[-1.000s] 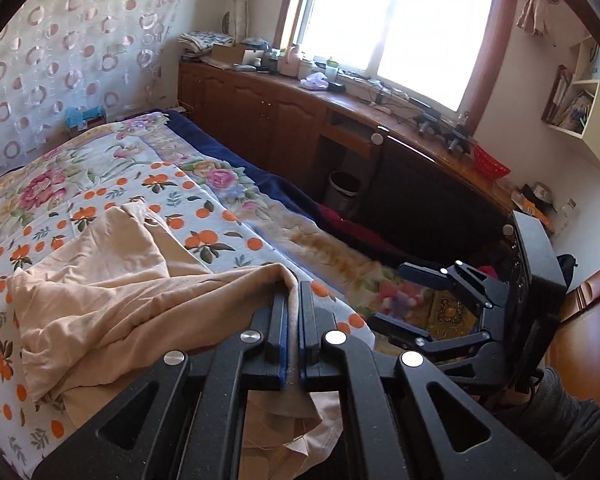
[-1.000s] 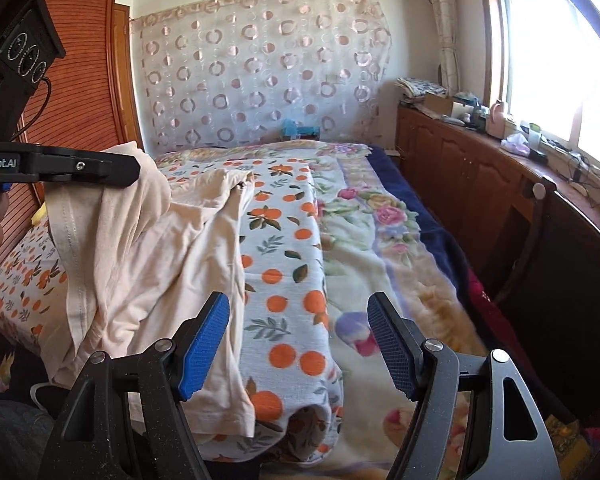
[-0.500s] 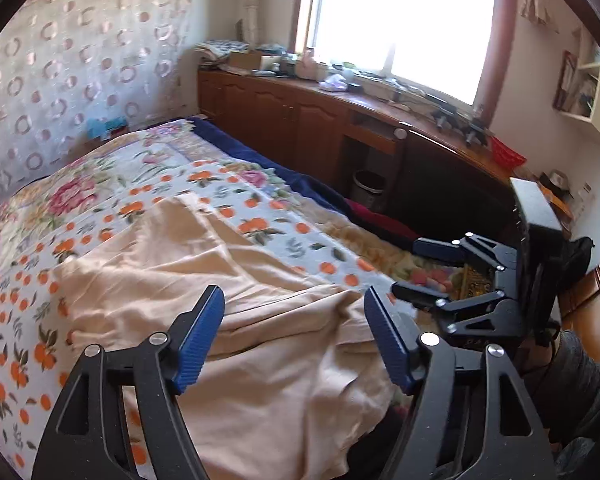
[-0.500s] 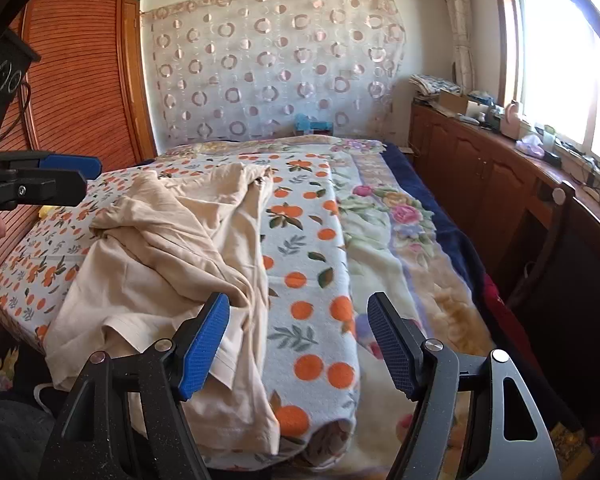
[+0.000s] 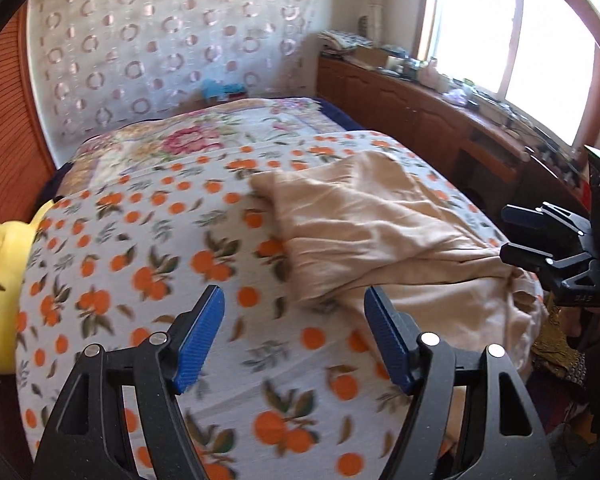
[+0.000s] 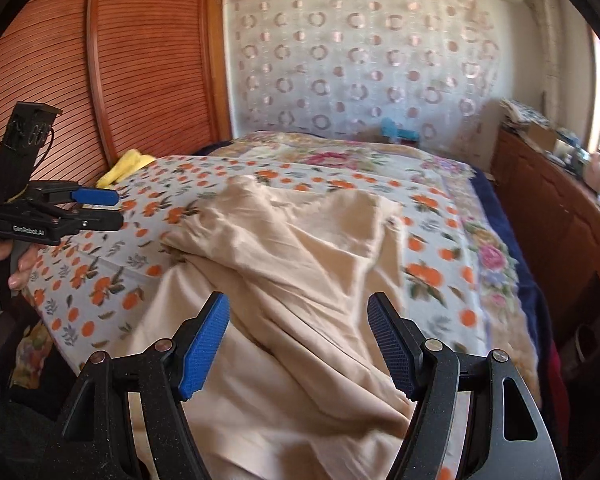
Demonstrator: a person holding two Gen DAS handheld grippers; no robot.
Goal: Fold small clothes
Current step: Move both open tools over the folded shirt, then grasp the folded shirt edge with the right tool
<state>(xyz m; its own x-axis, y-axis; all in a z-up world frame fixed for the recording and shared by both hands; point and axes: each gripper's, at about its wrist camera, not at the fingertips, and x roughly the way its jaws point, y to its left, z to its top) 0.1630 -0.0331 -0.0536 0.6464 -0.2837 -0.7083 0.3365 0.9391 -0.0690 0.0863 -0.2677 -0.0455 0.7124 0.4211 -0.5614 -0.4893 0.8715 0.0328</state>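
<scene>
A bed [image 5: 260, 360] filled most of both views, spread with a white blanket printed with oranges and leaves [image 6: 112, 264]; a second floral blanket with pink blooms [image 5: 196, 140] lay beyond it toward the head of the bed. Behind the bed hung a sheer curtain patterned with rings [image 6: 360, 60], with reddish slatted wardrobe doors [image 6: 100, 80] to one side and a long wooden cabinet run [image 5: 420, 108] under the bright window [image 5: 520, 40] on the other. The beige garment [image 6: 300, 280] lay crumpled on the orange-print blanket, bunched in loose folds toward the side of the bed nearer the cabinets, its lower part draping over the foot edge of the bed; in the left wrist view it sat ahead and to the right [image 5: 380, 232]. A yellow cushion or cloth [image 5: 4, 280] was wedged at the bed's wardrobe side. The left gripper [image 5: 294, 340] hovered over bare blanket just beside the garment, its blue-padded fingers [image 5: 202, 336] spread wide with nothing between them. The right gripper [image 6: 298, 344] hung directly above the garment's lower folds, fingers [image 6: 204, 344] likewise spread apart and holding nothing. Each gripper showed in the other's view at the frame edge [image 6: 80, 208] [image 5: 548, 240]
</scene>
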